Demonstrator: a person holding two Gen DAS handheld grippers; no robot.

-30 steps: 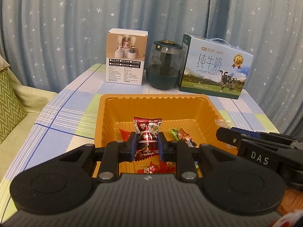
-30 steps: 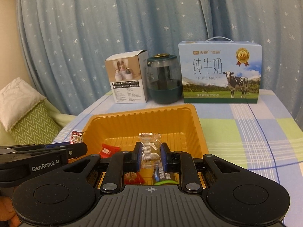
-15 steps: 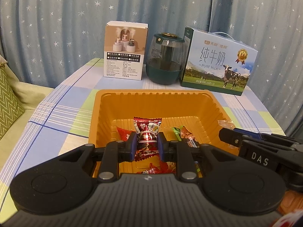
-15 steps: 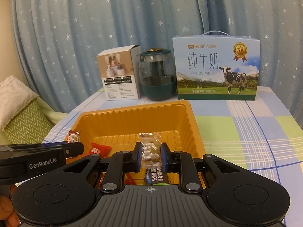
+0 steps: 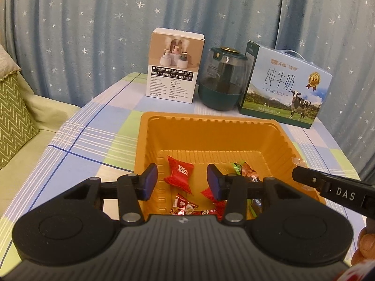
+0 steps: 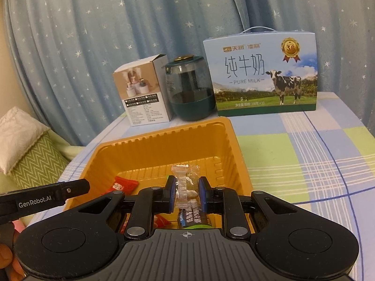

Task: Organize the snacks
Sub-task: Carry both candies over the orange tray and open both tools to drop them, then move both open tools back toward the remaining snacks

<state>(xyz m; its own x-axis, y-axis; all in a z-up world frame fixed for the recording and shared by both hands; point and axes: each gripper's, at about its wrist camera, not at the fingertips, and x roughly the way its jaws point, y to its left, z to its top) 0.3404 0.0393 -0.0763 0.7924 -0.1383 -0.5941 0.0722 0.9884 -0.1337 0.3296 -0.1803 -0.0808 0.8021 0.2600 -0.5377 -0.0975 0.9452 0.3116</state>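
An orange plastic tray (image 5: 206,128) sits on the checked tablecloth and holds several wrapped candies. My left gripper (image 5: 182,182) is open and empty above the tray's near end. A red candy (image 5: 179,174) lies on the tray floor between its fingers, with a small red-and-white candy (image 5: 185,207) nearer me. My right gripper (image 6: 187,193) is shut on a clear-wrapped candy (image 6: 185,182), held over the tray (image 6: 164,145). The right gripper's finger (image 5: 328,187) reaches in over the tray's right rim in the left wrist view.
At the table's back stand a white product box (image 5: 174,75), a dark green jar (image 5: 222,79) and a pure milk carton (image 5: 286,93). A sofa with a green zigzag cushion (image 5: 14,117) is at the left. A starred blue curtain hangs behind.
My left gripper has opened and let go of the red-and-white candy, which has dropped into the tray. My right gripper still holds the clear candy and has moved further over the tray.
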